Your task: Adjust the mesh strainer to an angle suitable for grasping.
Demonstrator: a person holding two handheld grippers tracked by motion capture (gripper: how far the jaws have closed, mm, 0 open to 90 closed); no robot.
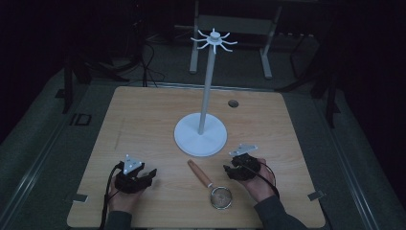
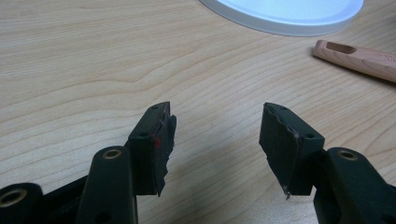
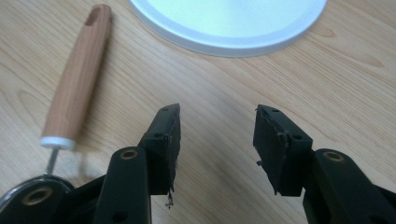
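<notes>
We see the strainer's wooden handle point(image 2: 362, 58) cut off at the left gripper view's right edge, and its mesh bowl point(image 3: 28, 184) mostly hidden behind the right gripper's body.

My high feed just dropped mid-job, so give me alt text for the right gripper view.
The right gripper has its two black jaws open over bare light wooden table, nothing between them. To their left lies the small strainer's round wooden handle, its white collar nearest the camera; the white round stand base sits beyond.
</notes>
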